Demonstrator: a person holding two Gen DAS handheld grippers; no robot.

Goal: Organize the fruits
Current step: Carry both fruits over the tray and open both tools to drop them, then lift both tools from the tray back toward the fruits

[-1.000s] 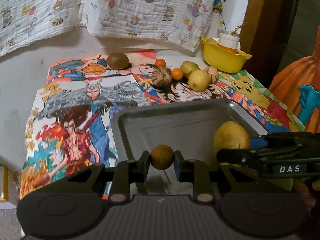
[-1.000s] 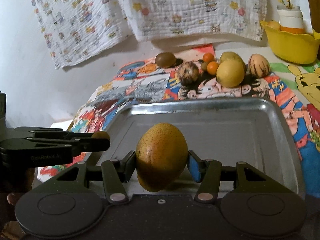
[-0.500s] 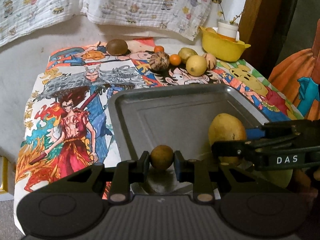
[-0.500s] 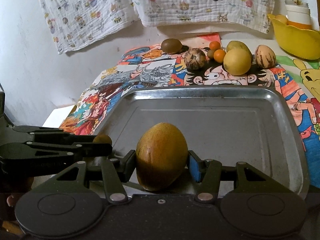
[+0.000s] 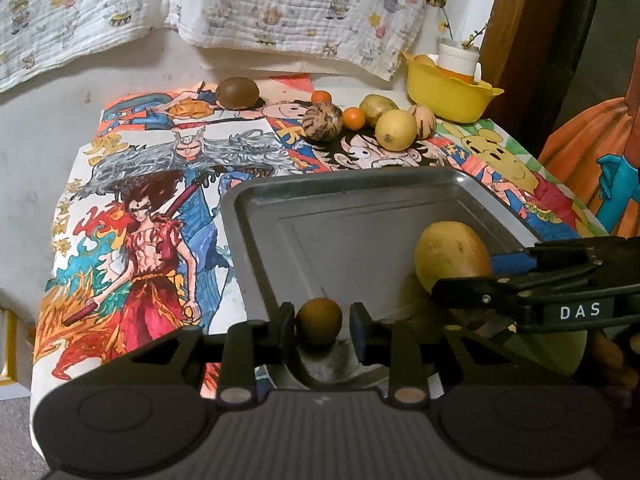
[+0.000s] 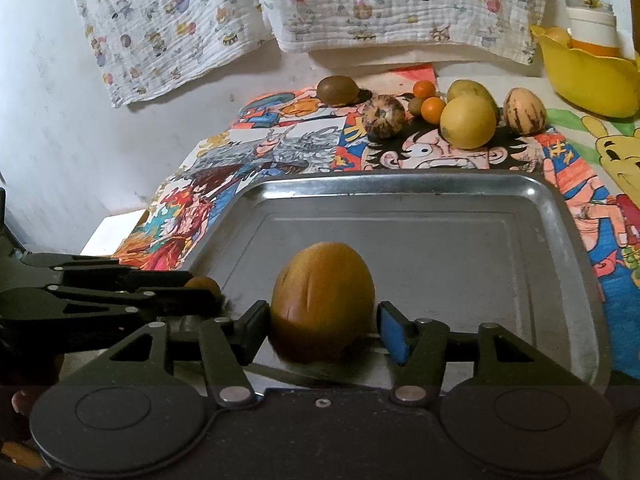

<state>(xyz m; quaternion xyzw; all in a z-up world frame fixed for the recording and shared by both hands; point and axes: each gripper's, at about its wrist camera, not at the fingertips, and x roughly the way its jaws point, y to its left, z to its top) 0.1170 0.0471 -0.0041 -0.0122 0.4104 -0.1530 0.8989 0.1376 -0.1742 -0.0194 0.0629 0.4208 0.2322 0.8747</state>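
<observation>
A metal tray (image 5: pixel 400 184) (image 6: pixel 552 208) lies on the cartoon-print cloth. My left gripper (image 5: pixel 322 326) is open around a small brown round fruit (image 5: pixel 319 320) that rests at the tray's near left edge, with a gap on its right side. My right gripper (image 6: pixel 322 328) is open around a yellow-orange mango (image 6: pixel 322 300) (image 5: pixel 452 254) resting in the tray's near part, with a gap on its right. Beyond the tray lie a lemon (image 6: pixel 467 121), a striped melon (image 6: pixel 524 111), two small oranges (image 6: pixel 434 109) and a kiwi (image 6: pixel 337 89).
A yellow bowl (image 5: pixel 448 92) with a white cup stands at the far right corner. A patterned cloth (image 6: pixel 360 4) hangs on the wall behind. A round mottled fruit (image 5: pixel 322 122) lies mid-cloth. The table's left edge (image 5: pixel 60 240) drops off.
Both grippers have lowered toward the tray and their jaws have widened, releasing the small brown fruit and the mango onto the tray.
</observation>
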